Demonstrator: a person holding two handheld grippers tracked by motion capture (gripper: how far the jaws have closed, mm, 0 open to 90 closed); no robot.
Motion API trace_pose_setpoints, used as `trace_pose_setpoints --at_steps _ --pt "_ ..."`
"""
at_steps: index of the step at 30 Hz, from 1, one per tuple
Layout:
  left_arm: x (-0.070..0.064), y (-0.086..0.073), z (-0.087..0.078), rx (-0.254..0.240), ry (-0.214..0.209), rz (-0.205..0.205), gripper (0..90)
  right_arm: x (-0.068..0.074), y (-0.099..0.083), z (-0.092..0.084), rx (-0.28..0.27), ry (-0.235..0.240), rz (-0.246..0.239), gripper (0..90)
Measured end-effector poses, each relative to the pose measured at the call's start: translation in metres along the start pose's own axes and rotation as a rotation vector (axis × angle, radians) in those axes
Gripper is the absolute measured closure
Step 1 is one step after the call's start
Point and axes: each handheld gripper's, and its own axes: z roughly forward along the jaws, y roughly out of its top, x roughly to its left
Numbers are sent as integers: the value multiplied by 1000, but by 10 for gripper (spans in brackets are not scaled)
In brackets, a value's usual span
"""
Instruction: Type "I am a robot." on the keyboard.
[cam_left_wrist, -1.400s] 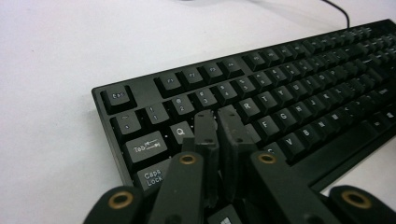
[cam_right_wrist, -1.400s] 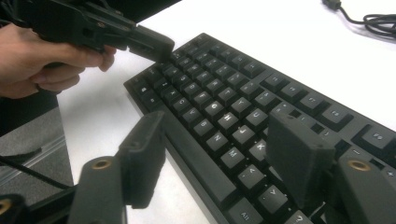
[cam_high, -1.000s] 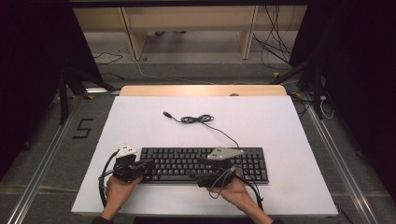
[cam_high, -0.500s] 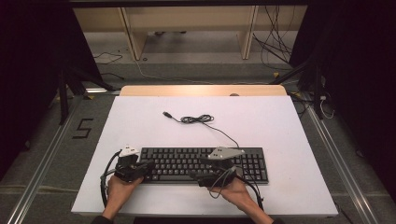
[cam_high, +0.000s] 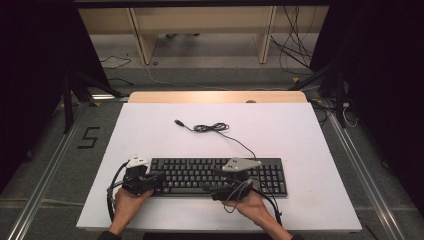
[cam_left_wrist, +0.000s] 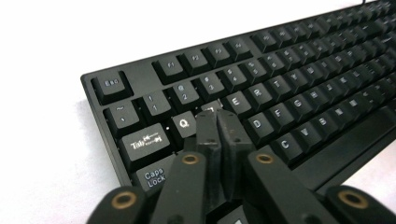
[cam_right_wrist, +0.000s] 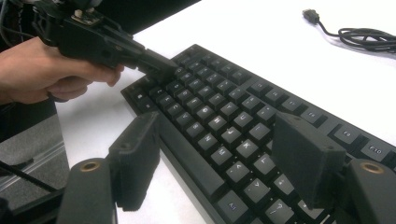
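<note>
1. The black keyboard (cam_high: 220, 176) lies flat on the white table (cam_high: 150, 130), right under both grippers, long side running across in front of the person. Its near edge sits just ahead of the two hands.
2. The left gripper (cam_left_wrist: 216, 122) is clenched, jaws pressed flat against each other with nothing between them. The tips are down on the keys at the keyboard's left end. In the left gripper view they sit just past the Q key (cam_left_wrist: 185, 123), with Tab (cam_left_wrist: 145, 143) and Caps Lock (cam_left_wrist: 154, 176) off to their left side and the E key (cam_left_wrist: 236, 101) a bit ahead on the right.
3. From the right gripper view you can see that same left gripper (cam_right_wrist: 159, 69) farther off, poking into the far left corner of the keyboard, with the left hand (cam_right_wrist: 51, 70) wrapped around its body.
4. The right gripper (cam_right_wrist: 219, 158) is released, jaws spread wide, hovering low over the near edge of the keyboard around the middle-right. Keys show between the two pads, neither one pressing on anything.
5. Further out, beyond the grippers, the keyboard's cable (cam_high: 212, 128) lies in a loose coil on the table, well apart from both hands, with its USB plug (cam_high: 178, 122) at the free end.
6. Past the far table edge there's a wooden frame (cam_high: 200, 30) on the floor.
</note>
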Motion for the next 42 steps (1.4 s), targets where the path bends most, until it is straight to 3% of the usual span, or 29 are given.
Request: trace_pose_setpoints --at_steps 8,14,22,30,36,42 --pt "-5 0 -11 -70 -39 2 764 -1 1 0 -6 -5 1 336" --pt "-8 -2 -16 -89 -54 -22 590 -3 1 2 9 -25 7 371" --pt "-12 -4 -21 -123 -79 -35 476 -8 1 9 51 -44 32 591" --pt "-16 -4 -25 -149 -92 -31 428 -7 1 18 86 -45 14 800" --pt "-17 -4 -25 -155 -100 -25 391 -5 2 29 113 -43 2 891" --pt "-18 -4 -26 -177 -110 -25 340 -2 1 39 140 -43 -4 900"
